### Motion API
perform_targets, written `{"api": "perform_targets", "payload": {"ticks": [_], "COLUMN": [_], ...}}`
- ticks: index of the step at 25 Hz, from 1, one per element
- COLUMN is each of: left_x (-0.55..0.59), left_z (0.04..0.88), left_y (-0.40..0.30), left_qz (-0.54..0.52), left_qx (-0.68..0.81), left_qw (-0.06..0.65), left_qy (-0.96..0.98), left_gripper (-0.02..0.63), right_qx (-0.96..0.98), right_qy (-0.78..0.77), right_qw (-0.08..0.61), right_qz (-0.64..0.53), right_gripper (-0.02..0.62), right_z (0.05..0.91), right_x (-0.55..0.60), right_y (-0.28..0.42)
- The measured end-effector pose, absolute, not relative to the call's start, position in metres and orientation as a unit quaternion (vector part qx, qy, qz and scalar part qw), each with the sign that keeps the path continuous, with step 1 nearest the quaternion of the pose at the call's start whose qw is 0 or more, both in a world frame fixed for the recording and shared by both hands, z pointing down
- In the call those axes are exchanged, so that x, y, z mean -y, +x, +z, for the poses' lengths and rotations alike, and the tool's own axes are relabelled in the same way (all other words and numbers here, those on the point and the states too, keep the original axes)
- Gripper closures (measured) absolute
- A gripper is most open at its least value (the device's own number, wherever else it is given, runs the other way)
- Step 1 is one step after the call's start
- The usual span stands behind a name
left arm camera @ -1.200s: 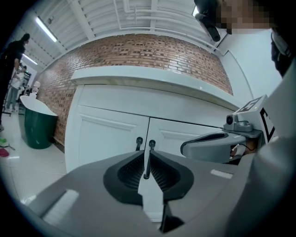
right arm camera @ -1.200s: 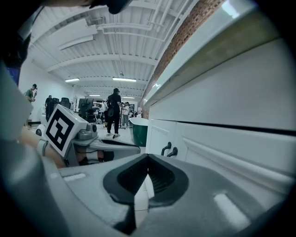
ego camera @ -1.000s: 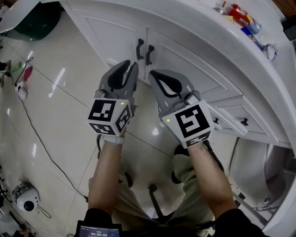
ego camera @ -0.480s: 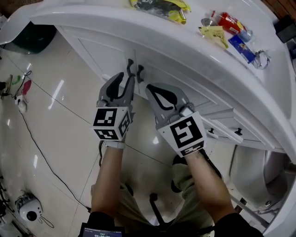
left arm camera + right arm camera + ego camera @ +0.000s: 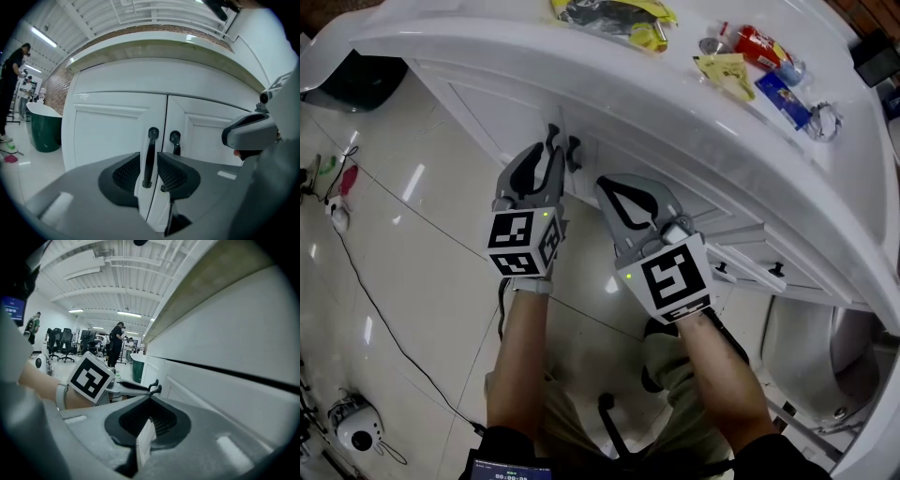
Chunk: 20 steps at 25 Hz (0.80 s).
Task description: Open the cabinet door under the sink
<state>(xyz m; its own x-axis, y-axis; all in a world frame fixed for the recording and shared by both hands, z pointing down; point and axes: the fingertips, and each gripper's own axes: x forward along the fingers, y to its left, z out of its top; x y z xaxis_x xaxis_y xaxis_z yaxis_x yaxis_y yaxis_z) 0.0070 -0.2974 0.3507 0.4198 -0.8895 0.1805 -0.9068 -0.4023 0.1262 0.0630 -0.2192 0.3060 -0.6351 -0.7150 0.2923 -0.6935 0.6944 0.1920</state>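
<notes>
Two white cabinet doors meet under the curved counter, each with a black bar handle. My left gripper (image 5: 553, 142) (image 5: 149, 161) is at the left door (image 5: 108, 136). Its jaws stand apart around the left handle (image 5: 150, 154), with a small gap showing on each side of the bar. The right door's handle (image 5: 175, 143) (image 5: 573, 150) is just beside it and free. My right gripper (image 5: 603, 184) (image 5: 151, 397) hangs to the right near the right door (image 5: 208, 133), shut with nothing in it. From the right gripper view I see the left gripper (image 5: 126, 386) reaching the handles (image 5: 155, 386).
The white counter (image 5: 609, 75) overhangs the doors, with packets and tubes (image 5: 750, 56) on top. A dark green tub (image 5: 366, 58) stands to the left. Drawers with small knobs (image 5: 776, 270) lie to the right, above a white fixture (image 5: 806, 347). A cable (image 5: 384, 291) runs across the glossy floor.
Both grippers have moved up to the cabinet. The left jaws have spread and now straddle the left door's handle, which earlier lay ahead of them.
</notes>
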Motion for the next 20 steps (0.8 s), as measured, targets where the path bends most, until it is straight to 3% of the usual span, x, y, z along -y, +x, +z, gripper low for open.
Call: {"api": "perform_targets", "payload": {"ticks": [4, 6, 20], "left_x": [0.301, 0.301, 0.281], "left_z": [0.353, 0.354, 0.354], "left_y": [0.01, 0.011, -0.005], "left_qz": [0.042, 0.046, 0.074], "left_qx": [0.539, 0.539, 0.541], "left_qw": [0.102, 0.098, 0.083], "left_qy": [0.835, 0.835, 0.834], "left_gripper": [0.505, 0.546, 0.549], "right_qx": [0.897, 0.895, 0.898], "right_qy": [0.384, 0.383, 0.377], "right_qw": [0.211, 0.22, 0.211], "right_qz": [-0.059, -0.069, -0.085], "right_gripper": [0.603, 0.603, 0.604], "right_z": [0.304, 0.304, 0.291], "right_x": [0.216, 0.215, 0.21], "right_y": [0.064, 0.065, 0.045]}}
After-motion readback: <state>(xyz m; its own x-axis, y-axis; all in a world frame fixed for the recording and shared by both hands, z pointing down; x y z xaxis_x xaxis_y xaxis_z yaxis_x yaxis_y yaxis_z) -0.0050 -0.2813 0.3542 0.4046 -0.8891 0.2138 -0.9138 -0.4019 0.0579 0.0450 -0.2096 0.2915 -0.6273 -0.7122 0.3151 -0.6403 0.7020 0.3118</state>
